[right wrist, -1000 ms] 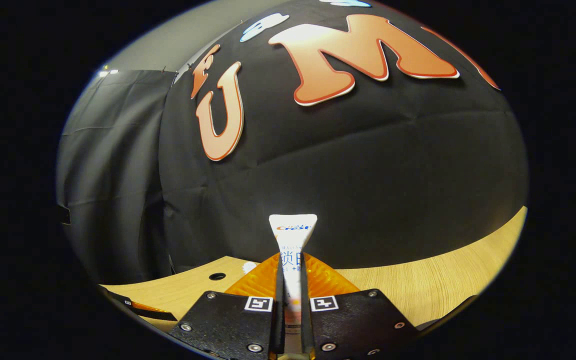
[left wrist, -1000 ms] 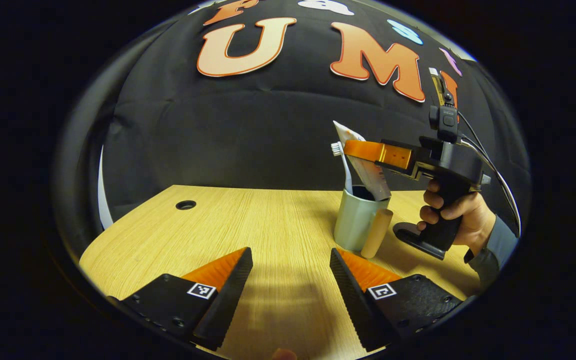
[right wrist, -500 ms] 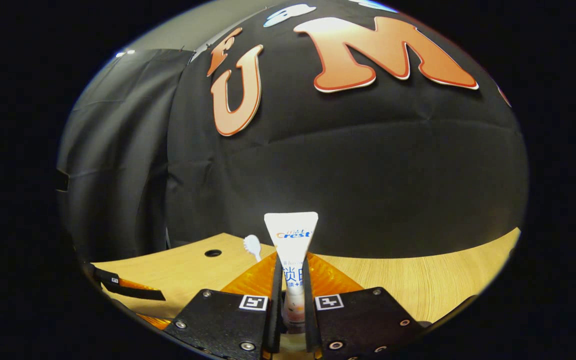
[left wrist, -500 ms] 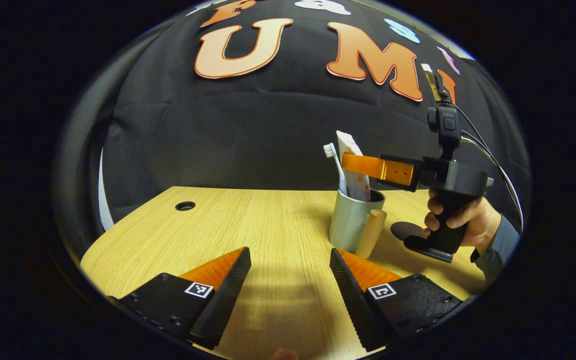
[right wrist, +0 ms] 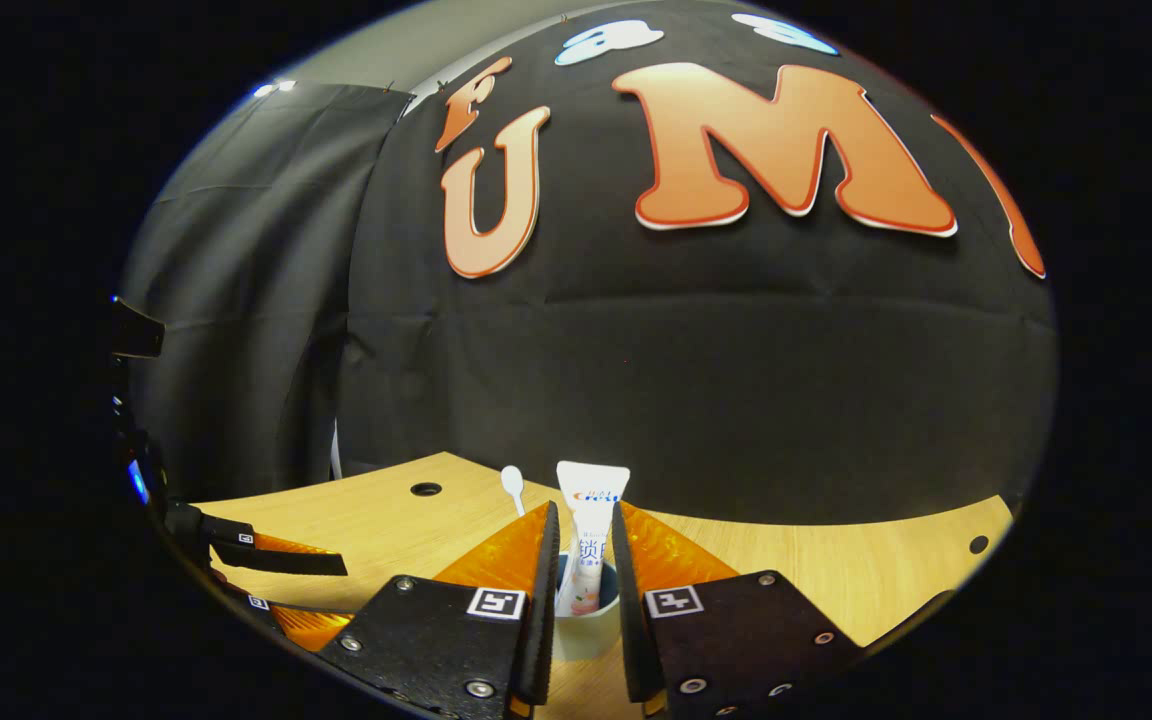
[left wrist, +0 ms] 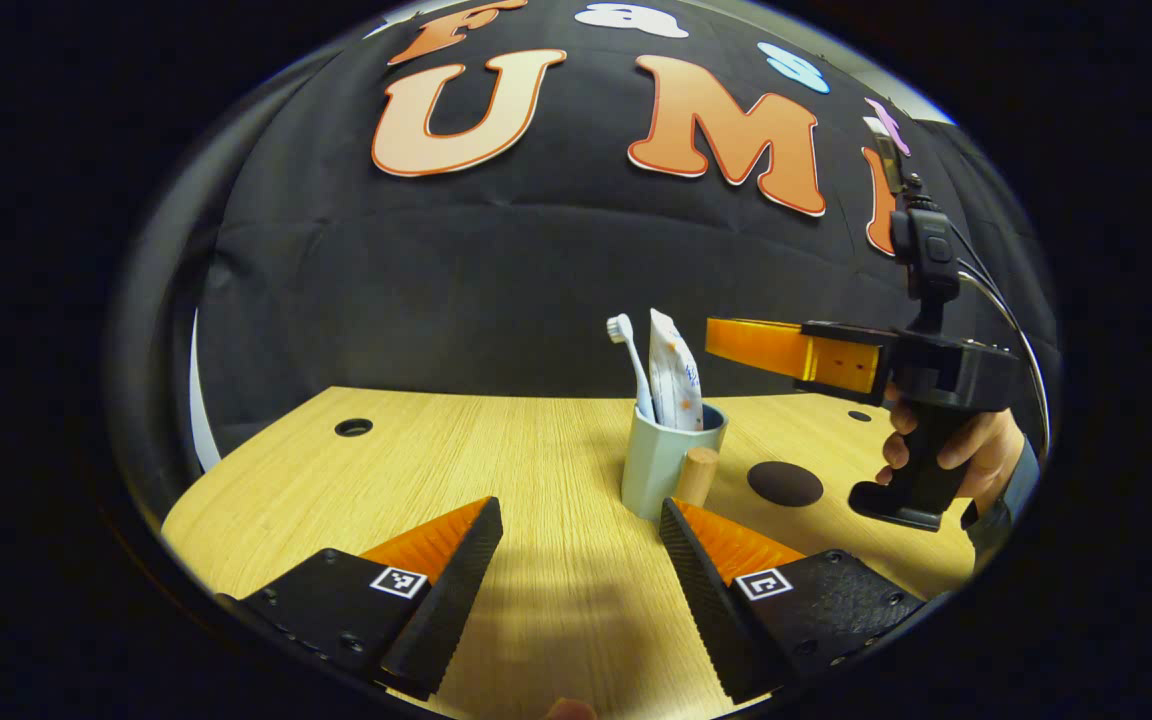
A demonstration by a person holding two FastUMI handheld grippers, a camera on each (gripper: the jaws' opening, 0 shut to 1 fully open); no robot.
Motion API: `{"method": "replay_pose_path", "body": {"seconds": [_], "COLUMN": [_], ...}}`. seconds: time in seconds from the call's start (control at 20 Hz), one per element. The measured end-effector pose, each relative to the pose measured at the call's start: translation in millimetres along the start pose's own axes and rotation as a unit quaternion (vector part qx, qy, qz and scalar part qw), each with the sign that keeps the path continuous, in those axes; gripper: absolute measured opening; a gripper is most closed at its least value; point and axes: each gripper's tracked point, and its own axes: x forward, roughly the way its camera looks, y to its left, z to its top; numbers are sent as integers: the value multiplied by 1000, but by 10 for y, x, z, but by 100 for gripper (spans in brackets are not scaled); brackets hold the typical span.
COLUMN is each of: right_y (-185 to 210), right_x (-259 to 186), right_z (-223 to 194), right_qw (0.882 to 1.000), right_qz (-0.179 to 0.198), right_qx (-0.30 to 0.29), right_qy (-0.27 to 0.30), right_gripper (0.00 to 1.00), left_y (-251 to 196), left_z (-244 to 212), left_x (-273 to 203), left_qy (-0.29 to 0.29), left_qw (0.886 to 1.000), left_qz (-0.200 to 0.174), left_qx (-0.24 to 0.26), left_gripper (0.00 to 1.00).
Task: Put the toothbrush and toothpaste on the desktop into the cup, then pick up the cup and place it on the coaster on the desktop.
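A pale green cup [left wrist: 654, 468] with a wooden handle [left wrist: 699, 474] stands on the desktop. A white toothbrush [left wrist: 626, 350] and a white toothpaste tube [left wrist: 674, 375] stand upright in it. The dark round coaster [left wrist: 784, 483] lies just right of the cup. My left gripper [left wrist: 581, 520] is open and low over the table, short of the cup. The right gripper [left wrist: 726, 340], held by a hand [left wrist: 956, 455], hovers to the right of the tube's top. In the right gripper view, my right gripper [right wrist: 584, 512] is narrowly open, with the toothpaste [right wrist: 591, 485], toothbrush [right wrist: 513, 482] and cup [right wrist: 581, 628] just beyond its fingers.
The wooden desktop [left wrist: 496, 470] has a cable hole [left wrist: 353, 427] at the far left and a smaller hole [left wrist: 861, 415] behind the coaster. The left gripper [right wrist: 276, 558] lies at the left edge of the right gripper view. Black cloth walls close the back and sides.
The right gripper lowered the toothpaste into the cup, opened and let it go, then drew back to the right. The left gripper stayed open with its view shifting slightly.
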Motion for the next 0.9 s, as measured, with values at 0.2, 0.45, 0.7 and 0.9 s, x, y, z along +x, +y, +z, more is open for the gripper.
{"method": "replay_pose_path", "body": {"seconds": [0.2, 0.45, 0.7, 0.9], "right_y": [-132, -319, -439, -552], "right_x": [-396, -970, -1479, -1874], "right_z": [166, 463, 745, 931], "right_qw": [1000, 999, 997, 993], "right_qz": [-12, -31, -46, -63], "right_qx": [-1, -24, -36, -64], "right_qy": [-5, -28, -56, -78], "right_gripper": [50, 73, 81, 81], "left_y": [-150, -407, -651, -789], "left_z": [243, 492, 650, 726], "left_x": [-19, 28, 123, 244], "left_qy": [-19, -24, -18, 5], "left_qw": [1000, 999, 999, 999], "left_qz": [-6, -11, -9, -8], "left_qx": [5, 20, 27, 31], "left_gripper": [95, 95, 95, 95]}}
